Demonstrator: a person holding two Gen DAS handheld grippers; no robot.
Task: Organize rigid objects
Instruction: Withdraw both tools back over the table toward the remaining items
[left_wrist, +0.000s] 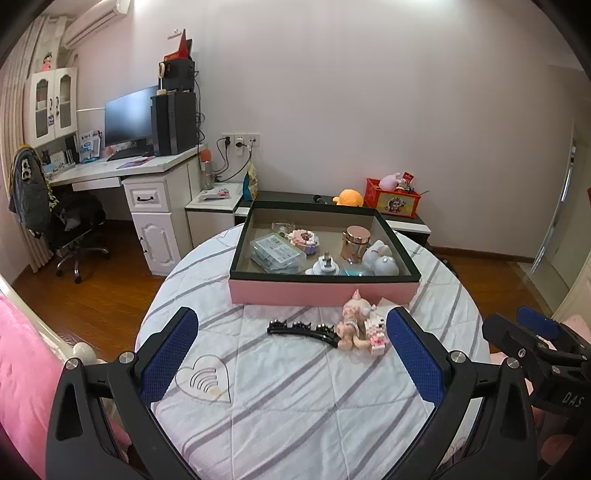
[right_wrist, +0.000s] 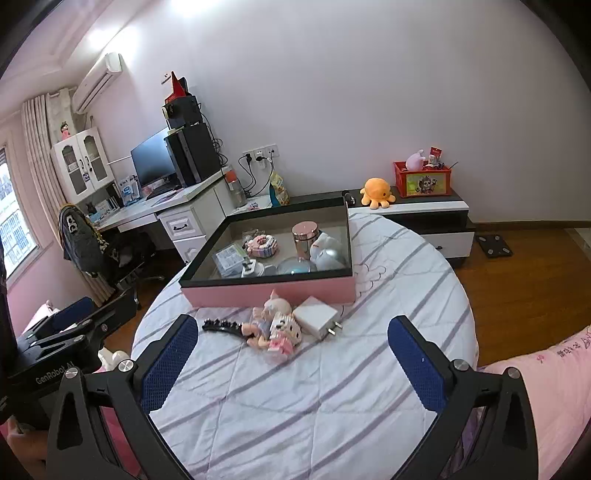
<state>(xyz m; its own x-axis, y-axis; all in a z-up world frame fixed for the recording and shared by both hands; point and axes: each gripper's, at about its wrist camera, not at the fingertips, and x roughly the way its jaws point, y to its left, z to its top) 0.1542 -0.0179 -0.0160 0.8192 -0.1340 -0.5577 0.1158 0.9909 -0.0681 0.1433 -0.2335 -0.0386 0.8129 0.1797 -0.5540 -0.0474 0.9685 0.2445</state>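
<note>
White wall (left_wrist: 369, 92), wood floor (right_wrist: 524, 280), white desk (left_wrist: 147, 166) with monitor (left_wrist: 127, 116), curtained window (right_wrist: 14, 229).

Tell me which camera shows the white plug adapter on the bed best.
The right wrist view: the white plug adapter lies in plain sight beside the doll, prongs showing. In the left wrist view the doll and block toy hide it almost entirely.

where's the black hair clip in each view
Left wrist: black hair clip lies on the striped bedspread centre frame, left of the doll.
Right wrist: black hair clip sits lower left of centre, partly hidden under the doll.
Shared landmark: the pink box just behind it.
</note>
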